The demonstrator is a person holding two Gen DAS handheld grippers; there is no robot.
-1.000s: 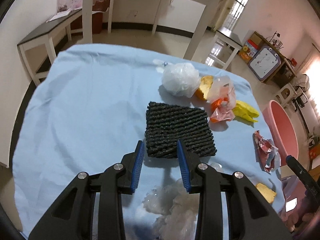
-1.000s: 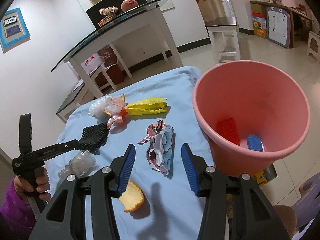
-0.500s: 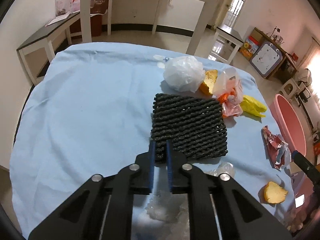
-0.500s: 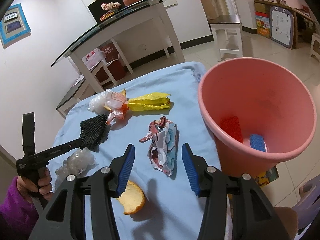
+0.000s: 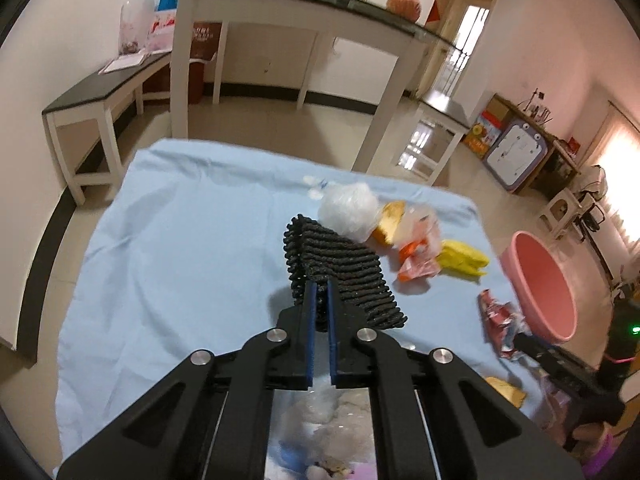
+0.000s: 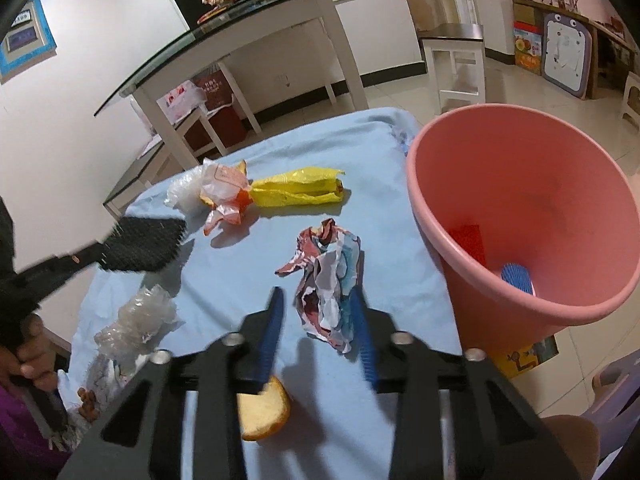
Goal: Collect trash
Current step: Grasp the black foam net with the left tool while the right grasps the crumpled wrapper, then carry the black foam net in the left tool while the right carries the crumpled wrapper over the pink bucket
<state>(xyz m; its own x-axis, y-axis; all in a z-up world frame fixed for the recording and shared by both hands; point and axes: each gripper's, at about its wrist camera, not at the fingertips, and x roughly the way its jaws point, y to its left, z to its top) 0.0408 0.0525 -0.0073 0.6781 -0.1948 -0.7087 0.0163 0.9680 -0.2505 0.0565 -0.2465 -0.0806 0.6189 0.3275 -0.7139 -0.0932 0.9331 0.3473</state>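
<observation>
The black foam net (image 5: 340, 276) is pinched at its near edge by the left claw (image 5: 320, 308), whose blue pads are pressed together on it, and it is held clear of the blue-covered counter (image 5: 180, 260), tilted with its far corner raised. The pink bucket (image 6: 520, 216), in which a red piece and a blue piece already lie, stands off the counter's right edge, well to the right of the left claw and just beside the right claw (image 6: 320, 328).

The right claw is spread, and the crumpled printed wrapper (image 6: 328, 280) is seen lying between its fingers, its long axis running roughly along them, away from the camera. Whether the pads already touch the wrapper cannot be settled, as that part of the view is blurred.

The coming move is judged to turn on the sideways gap: the net must be carried rightward across the wrapper, the yellow bag (image 6: 300, 192) and the orange-and-white bag (image 6: 224, 196) before it can be released over the rim. A bread piece (image 6: 264, 412) and clear crumpled plastic (image 6: 136, 320) are left near the front edge, nearer the right and left claw respectively.
</observation>
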